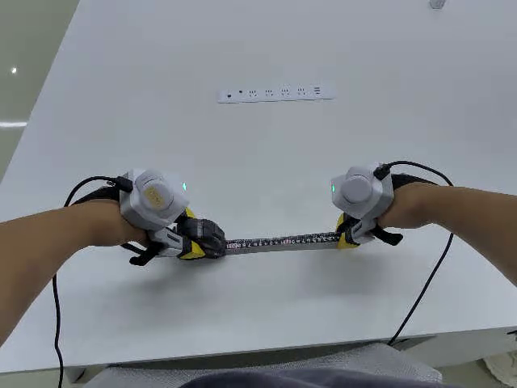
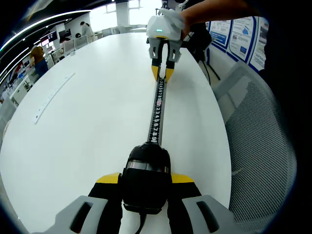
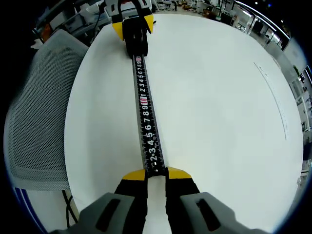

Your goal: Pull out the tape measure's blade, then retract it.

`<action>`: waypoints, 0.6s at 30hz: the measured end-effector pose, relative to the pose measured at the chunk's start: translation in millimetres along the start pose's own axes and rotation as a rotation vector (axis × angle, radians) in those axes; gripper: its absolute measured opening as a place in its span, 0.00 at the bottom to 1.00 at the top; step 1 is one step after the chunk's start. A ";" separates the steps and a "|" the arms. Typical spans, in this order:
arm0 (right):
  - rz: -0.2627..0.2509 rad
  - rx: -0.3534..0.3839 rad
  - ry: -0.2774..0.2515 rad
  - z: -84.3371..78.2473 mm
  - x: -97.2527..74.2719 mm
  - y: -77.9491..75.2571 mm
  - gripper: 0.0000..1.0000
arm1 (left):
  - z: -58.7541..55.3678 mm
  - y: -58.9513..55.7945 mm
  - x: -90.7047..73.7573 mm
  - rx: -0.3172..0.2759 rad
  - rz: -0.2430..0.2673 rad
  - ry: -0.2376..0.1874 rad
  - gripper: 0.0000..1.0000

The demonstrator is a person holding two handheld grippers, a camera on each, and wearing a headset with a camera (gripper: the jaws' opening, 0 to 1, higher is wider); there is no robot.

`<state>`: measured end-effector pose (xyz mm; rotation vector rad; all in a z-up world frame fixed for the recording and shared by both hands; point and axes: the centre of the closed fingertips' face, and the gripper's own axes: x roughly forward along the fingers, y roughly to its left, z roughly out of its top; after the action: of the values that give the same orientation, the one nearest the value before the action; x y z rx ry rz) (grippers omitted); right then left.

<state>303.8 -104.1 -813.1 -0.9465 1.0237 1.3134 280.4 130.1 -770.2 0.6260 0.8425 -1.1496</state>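
While the two claws sit well apart in the lower half of the head view, the tape measure [image 1: 208, 237] hangs between them, just left of the frame's centre line. The left claw [image 1: 196, 245], at lower left, has its yellow-tipped jaws drawn in tight against the sides of the tape measure's black case, which fills the gap between them. In the left gripper view the case sits at bottom centre, with a yellow tip pressed to each flank.

The blade [image 3: 145, 112] is out of the case and runs straight across to the right claw [image 3: 156, 173]. That claw's jaws are pinched almost together on the blade's end, with only the narrow strip between them. The blade is dark with white numerals and one red mark partway along. In the right gripper view it climbs from bottom centre to the case at top centre. It lies low over the white table [image 1: 258, 153]. Whether it touches the surface I cannot tell.

A white power strip [image 1: 275, 93] lies flat on the table in the upper middle of the head view, well apart from the claws. A black cable [image 1: 428, 283] drops from the right wrist over the table's near edge at lower right. A grey mesh chair [image 2: 258, 146] stands beside the table, at the right of the left gripper view.
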 end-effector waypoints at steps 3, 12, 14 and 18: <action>-0.001 -0.008 -0.001 -0.9 -0.2 -0.2 0.12 | 0.1 0.0 0.0 0.000 0.000 0.000 0.32; -0.004 0.004 0.004 -7.3 -2.8 -1.6 0.12 | -0.4 0.5 0.1 0.000 -0.001 0.000 0.32; -0.005 0.004 0.003 -7.8 -3.0 -1.6 0.12 | -0.6 0.6 0.1 -0.001 -0.001 0.000 0.32; -0.004 0.003 0.003 -8.8 -3.3 -1.7 0.12 | -0.6 0.5 0.0 -0.001 -0.001 0.001 0.32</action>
<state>305.1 -113.6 -812.5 -0.9476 1.0255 1.3072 280.7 130.7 -770.5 0.6255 0.8439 -1.1495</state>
